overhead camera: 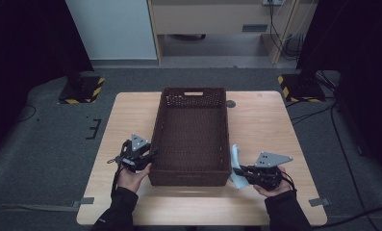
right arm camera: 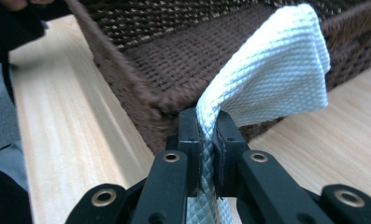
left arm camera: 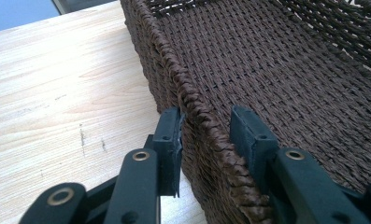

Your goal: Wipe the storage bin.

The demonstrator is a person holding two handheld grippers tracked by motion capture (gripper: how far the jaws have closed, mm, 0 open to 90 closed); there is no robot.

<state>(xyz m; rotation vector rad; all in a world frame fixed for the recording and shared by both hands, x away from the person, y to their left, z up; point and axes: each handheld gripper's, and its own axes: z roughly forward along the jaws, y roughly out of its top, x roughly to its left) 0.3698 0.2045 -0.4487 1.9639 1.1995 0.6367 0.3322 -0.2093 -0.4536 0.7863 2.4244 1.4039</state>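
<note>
Right gripper (right arm camera: 206, 128): jaws pinched tight on a pale blue-white cloth (right arm camera: 272, 74); the fabric runs down between the pads and fans out above them.
Cloth position: in the high view it hangs just beside the basket's near right corner, above the table (overhead camera: 131, 108).
Left gripper (left arm camera: 206, 135): jaws straddle the woven rim of the brown basket (left arm camera: 276, 60), one outside the wall, one inside; the outer pad touches the weave, the inner stands off with a gap, so no firm clamp.
Basket: mid-table, long side running away from the person.
Hands: left hand (overhead camera: 131, 175) at the near left corner, right hand (overhead camera: 275, 185) at the near right.
</note>
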